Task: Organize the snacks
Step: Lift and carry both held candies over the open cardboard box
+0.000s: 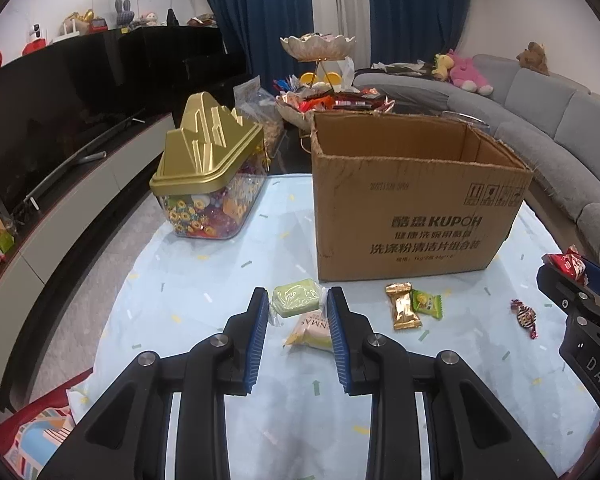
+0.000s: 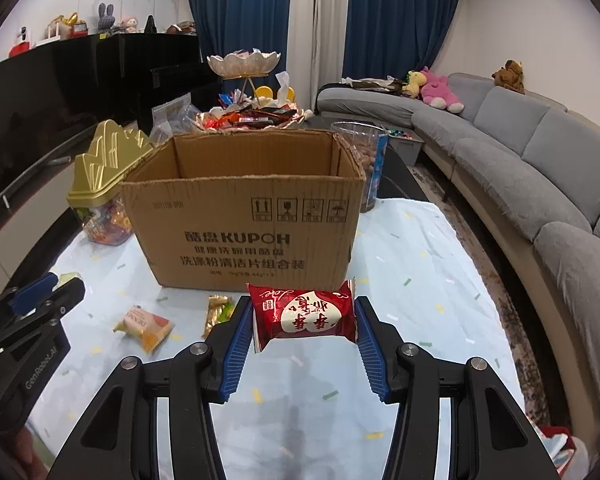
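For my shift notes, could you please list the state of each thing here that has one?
Cardboard box: open-topped, upright.
Gold-lidded candy jar: lidded.
Green snack: held by left gripper.
Red snack: held by right gripper.
Gold candy: lying loose.

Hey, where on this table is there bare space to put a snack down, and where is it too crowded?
Bare tablecloth lies right of the cardboard box, toward the sofa, and between the box and the gold-lidded candy jar. It's crowded in front of the box: a green snack, a gold candy and a striped candy.
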Tool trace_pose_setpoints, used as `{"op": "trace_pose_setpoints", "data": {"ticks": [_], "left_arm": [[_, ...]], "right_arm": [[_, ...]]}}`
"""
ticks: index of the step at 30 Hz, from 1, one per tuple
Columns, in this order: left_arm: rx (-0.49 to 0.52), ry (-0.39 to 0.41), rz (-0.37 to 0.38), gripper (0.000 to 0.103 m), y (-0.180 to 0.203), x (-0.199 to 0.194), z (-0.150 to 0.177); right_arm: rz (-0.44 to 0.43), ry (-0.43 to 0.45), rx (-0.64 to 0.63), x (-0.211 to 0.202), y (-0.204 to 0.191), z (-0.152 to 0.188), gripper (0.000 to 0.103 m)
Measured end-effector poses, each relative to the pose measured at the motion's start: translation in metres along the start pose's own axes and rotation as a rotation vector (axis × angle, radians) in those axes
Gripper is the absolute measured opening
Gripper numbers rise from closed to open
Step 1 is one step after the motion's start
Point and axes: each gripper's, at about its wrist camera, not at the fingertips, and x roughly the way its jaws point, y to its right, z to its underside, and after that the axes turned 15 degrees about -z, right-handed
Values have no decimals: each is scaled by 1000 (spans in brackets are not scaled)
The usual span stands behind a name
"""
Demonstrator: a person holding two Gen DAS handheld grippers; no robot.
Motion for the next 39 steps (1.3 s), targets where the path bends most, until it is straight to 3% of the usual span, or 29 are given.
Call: {"op": "trace_pose_setpoints", "data": {"ticks": [39], "left_arm": [[-8, 107, 73, 30, 9, -18, -92]], "right_arm": [[-19, 109, -31, -15, 3, -87, 51]]}}
